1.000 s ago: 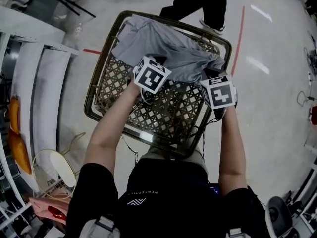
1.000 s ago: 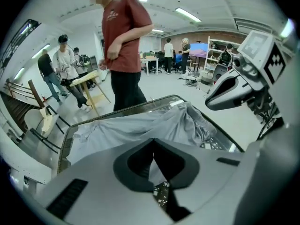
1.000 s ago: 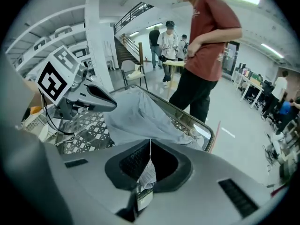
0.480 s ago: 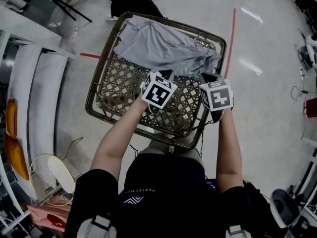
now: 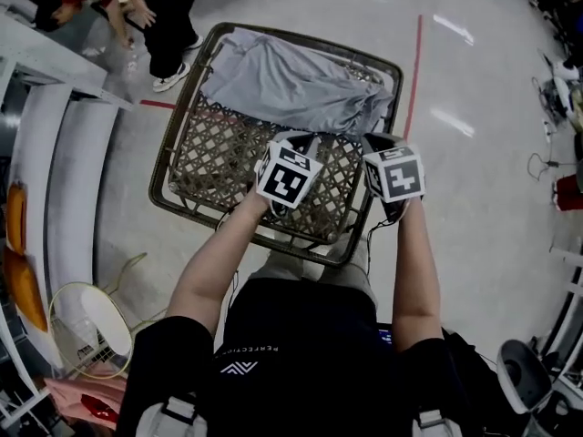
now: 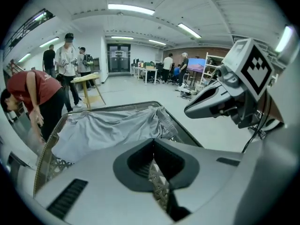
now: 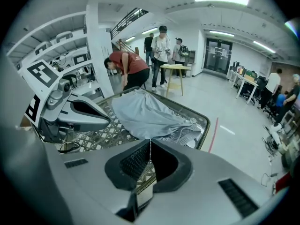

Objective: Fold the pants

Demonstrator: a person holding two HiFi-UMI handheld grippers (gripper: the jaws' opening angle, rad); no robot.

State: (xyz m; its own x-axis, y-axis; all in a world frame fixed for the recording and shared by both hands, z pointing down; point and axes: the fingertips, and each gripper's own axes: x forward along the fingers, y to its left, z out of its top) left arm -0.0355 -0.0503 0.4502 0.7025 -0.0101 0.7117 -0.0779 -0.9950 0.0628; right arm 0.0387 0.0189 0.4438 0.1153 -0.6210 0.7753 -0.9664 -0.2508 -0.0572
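Observation:
Grey pants point(image 5: 291, 85) lie crumpled across the far half of a woven lattice table point(image 5: 223, 157) with a dark rim. My left gripper point(image 5: 305, 141) hangs over the bare lattice near the middle, just short of the pants' near edge, jaws shut and empty. To its right, by the table's right rim, my right gripper point(image 5: 378, 144) is also shut on nothing. The left gripper view has the pants point(image 6: 108, 130) beyond the shut left gripper point(image 6: 153, 146), with the right gripper point(image 6: 211, 100) alongside. The right gripper view has the pants point(image 7: 145, 114) ahead of the right gripper point(image 7: 150, 146).
A person in a red top point(image 5: 150, 7) bends over beside the table's far left corner. White shelving point(image 5: 55, 180) runs along the left, with a round wire basket point(image 5: 86, 326) below it. A red floor line point(image 5: 412, 71) passes the table's right side. Other people stand far back.
Both grippers have drawn back from the pants' near edge toward me, still shut. The pants stay on the far half. A bystander has come from the far right round to the far left.

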